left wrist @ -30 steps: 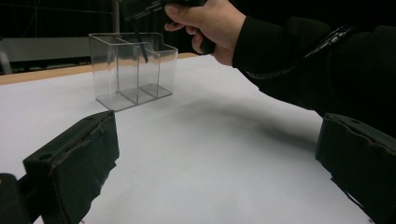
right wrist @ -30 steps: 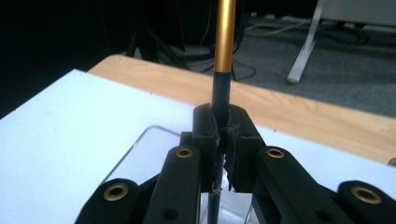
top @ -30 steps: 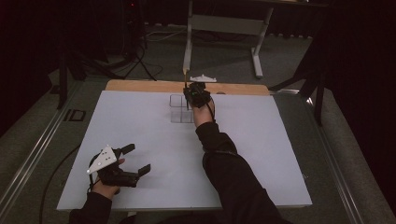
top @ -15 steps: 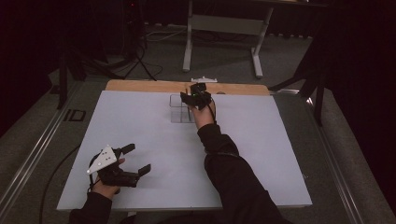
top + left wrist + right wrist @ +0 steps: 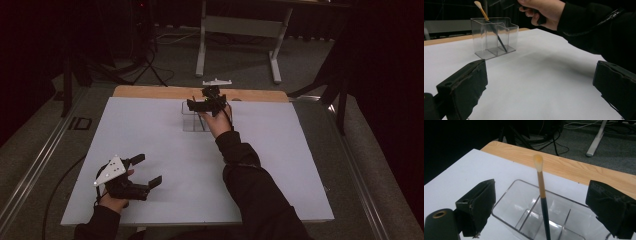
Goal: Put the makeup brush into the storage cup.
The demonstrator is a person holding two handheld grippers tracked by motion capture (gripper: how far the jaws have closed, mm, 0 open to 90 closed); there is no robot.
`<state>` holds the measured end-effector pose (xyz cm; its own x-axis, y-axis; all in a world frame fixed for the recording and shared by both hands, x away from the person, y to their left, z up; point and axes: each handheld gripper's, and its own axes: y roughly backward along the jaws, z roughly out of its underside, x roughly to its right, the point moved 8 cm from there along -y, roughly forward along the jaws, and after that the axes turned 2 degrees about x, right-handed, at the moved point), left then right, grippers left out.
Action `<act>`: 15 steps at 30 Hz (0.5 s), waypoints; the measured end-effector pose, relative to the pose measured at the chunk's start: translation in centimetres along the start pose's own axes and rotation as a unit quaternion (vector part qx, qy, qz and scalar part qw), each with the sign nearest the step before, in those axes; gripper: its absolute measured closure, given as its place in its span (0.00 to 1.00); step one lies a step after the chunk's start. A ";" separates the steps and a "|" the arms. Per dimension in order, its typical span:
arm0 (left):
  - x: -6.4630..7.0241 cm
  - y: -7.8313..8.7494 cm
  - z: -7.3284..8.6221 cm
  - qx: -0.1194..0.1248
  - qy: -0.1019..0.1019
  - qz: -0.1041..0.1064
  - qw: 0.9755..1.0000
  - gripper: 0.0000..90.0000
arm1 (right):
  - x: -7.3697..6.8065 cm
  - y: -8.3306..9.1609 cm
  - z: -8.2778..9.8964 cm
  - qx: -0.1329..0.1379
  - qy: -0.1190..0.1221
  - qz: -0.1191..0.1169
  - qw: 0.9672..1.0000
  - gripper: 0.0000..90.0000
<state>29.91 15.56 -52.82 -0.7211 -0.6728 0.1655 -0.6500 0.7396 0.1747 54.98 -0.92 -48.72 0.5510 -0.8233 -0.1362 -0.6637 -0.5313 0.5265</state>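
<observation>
High view: the right gripper [image 5: 207, 103] hangs over a clear plastic organizer [image 5: 195, 121] standing near the far edge of the white table [image 5: 280, 165]; the left gripper [image 5: 142, 172] rests by the near left corner, its jaws spread with nothing between them.

Left gripper view: a brush [image 5: 491, 26] stands in the organizer [image 5: 495, 37], well apart from the black jaws. Its long axis leans, with the pale bristle tip up and to the left above the rim and the dark handle slanting down to the right onto the floor of a compartment. The person's right hand [image 5: 541, 11] hovers just above.

Right gripper view: the brush [image 5: 542, 195] rises nearly upright between the jaws, touching neither. The jaws have just been opening and stand wide apart, the brush let go. It has a cream-orange tuft, a tan ferrule section and a black handle below, and sits at a divider of the organizer [image 5: 524, 205].
</observation>
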 end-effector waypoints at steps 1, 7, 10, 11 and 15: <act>0.0 0.0 0.0 -0.001 0.000 -0.001 1.000 0.00 | 0.0 0.2 0.0 -0.001 0.000 -0.002 1.000 0.09; 0.0 0.1 -0.1 0.001 -0.001 -0.003 1.000 0.00 | -0.2 1.6 0.0 -0.005 0.006 -0.019 1.000 0.09; 0.0 0.1 -0.1 0.001 -0.002 -0.003 1.000 0.00 | -0.1 2.3 0.0 -0.007 0.012 -0.018 1.000 0.09; 0.0 0.1 -0.1 0.001 -0.001 -0.002 1.000 0.00 | -0.1 2.6 0.1 -0.007 0.012 -0.019 1.000 0.09; -0.2 0.1 0.0 0.000 -0.001 -0.005 1.000 0.00 | 0.2 3.5 0.2 -0.010 0.015 -0.018 1.000 0.09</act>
<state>29.94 15.76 -52.81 -0.7147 -0.6804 0.1618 -0.6575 0.7326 0.1760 52.66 -2.97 -47.11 0.5897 -0.7972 -0.1293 -0.6329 -0.5556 0.5393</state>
